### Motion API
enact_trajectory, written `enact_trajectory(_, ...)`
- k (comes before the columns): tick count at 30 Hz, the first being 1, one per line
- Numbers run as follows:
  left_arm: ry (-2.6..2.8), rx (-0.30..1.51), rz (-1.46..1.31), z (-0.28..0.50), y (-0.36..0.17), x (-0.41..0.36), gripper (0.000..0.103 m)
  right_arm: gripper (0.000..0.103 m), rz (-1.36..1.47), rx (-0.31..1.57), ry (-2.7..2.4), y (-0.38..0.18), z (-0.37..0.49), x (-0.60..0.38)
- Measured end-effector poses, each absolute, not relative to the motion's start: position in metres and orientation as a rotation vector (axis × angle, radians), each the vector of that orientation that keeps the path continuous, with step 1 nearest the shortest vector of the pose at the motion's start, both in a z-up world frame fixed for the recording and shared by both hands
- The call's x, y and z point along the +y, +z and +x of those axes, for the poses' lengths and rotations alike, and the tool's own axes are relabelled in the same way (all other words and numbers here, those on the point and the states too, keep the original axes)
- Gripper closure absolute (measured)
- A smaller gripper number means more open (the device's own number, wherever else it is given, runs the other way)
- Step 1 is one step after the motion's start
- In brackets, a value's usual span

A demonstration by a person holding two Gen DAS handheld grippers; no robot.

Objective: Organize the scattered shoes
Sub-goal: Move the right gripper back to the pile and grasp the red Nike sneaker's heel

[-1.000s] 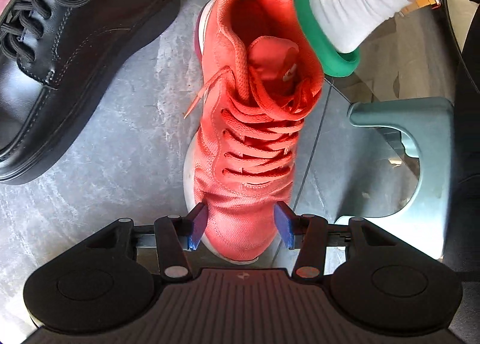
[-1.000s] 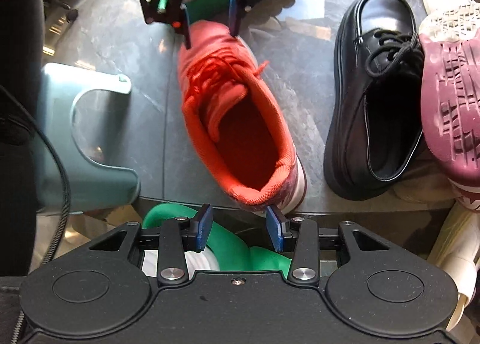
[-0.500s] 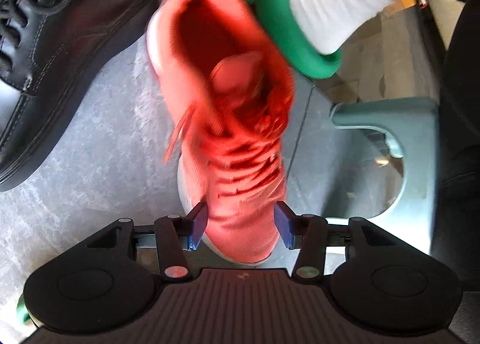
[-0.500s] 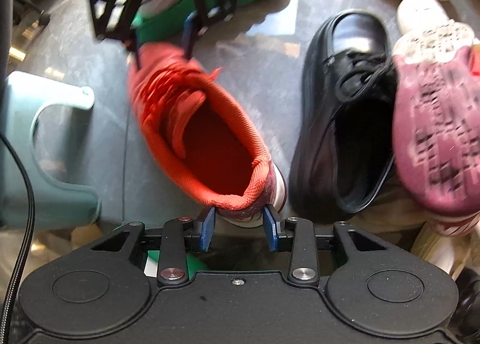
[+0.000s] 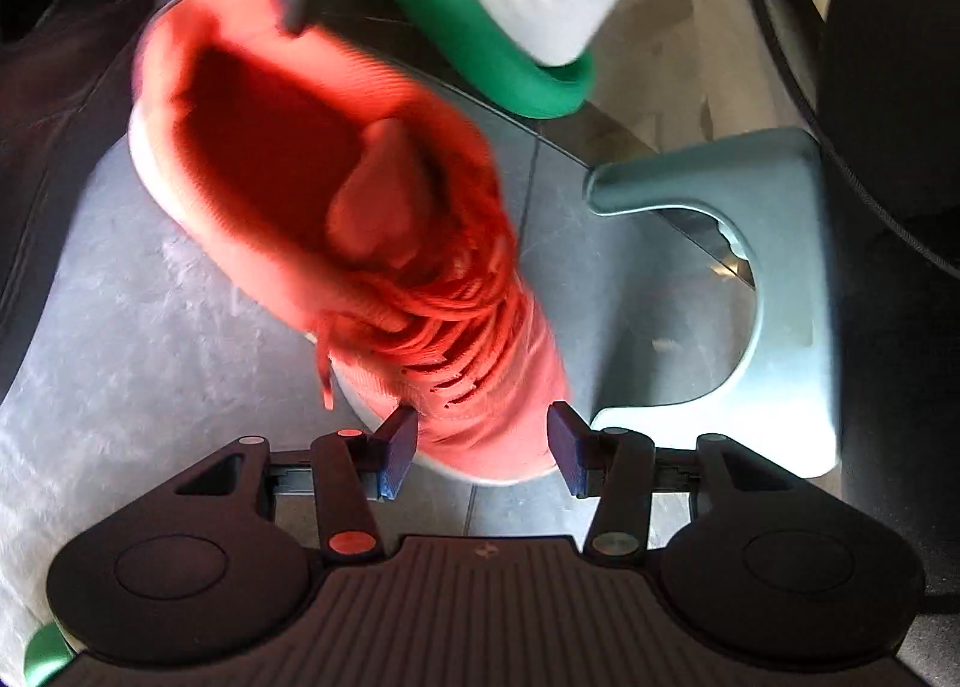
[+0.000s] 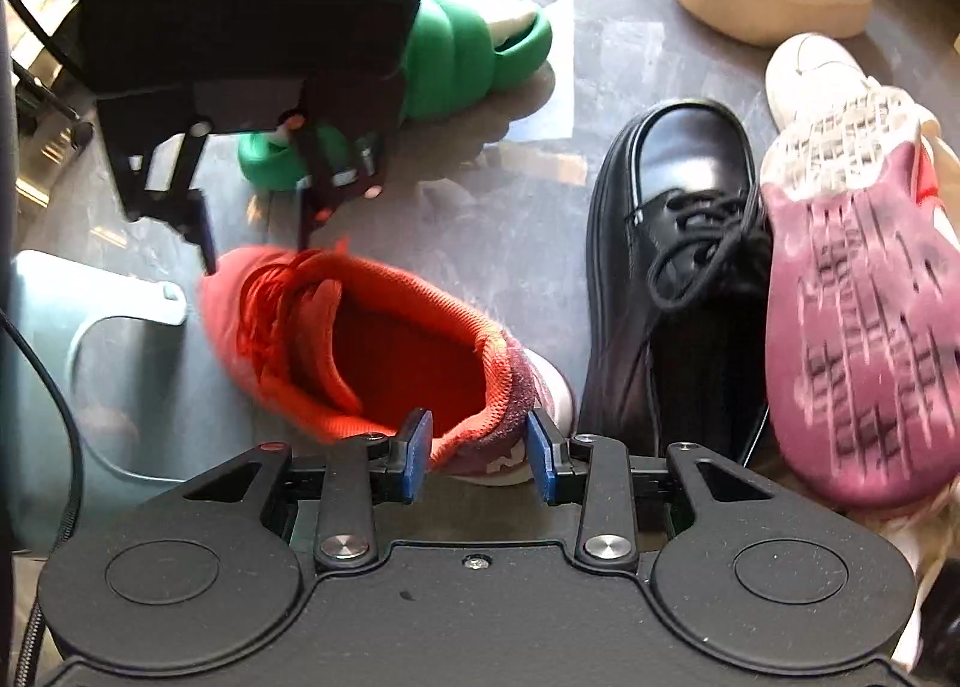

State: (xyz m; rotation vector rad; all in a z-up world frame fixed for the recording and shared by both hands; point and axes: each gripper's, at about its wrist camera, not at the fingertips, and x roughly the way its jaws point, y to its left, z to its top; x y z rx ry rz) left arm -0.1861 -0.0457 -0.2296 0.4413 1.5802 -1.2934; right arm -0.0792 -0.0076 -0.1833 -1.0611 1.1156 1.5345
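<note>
On the grey stone floor (image 6: 612, 57), between the pale blue stool (image 5: 780, 291) and the black leather shoe (image 6: 678, 279), lies the red sneaker (image 6: 360, 339), and both claws hold it at its two ends. The right gripper (image 6: 478, 456) pinches the heel collar, and the left gripper (image 5: 480, 450) has its jaws on both sides of the toe, though I cannot tell if the pads really press there. To do this step well, I think both hands should move together and keep the sneaker level, so it does not twist out or hit the green slipper (image 6: 474, 57).
</note>
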Motion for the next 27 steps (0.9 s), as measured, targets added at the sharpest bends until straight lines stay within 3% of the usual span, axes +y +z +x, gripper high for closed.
enact_trajectory(12,-1.012,1.440,0.298,-0.116,-0.185,0.008,0.058,0.069,-0.794,1.067,1.438,-0.127,-0.039,-0.004)
enact_trajectory(20,-0.749,1.214,0.159,-0.063,-0.137,0.044,0.058,0.069,-0.668,0.968,1.186,-0.087,0.016,-0.004)
enact_trajectory(27,-0.577,1.041,0.041,-0.015,-0.121,0.050,0.058,0.069,-0.373,1.217,0.981,-0.129,0.093,-0.012)
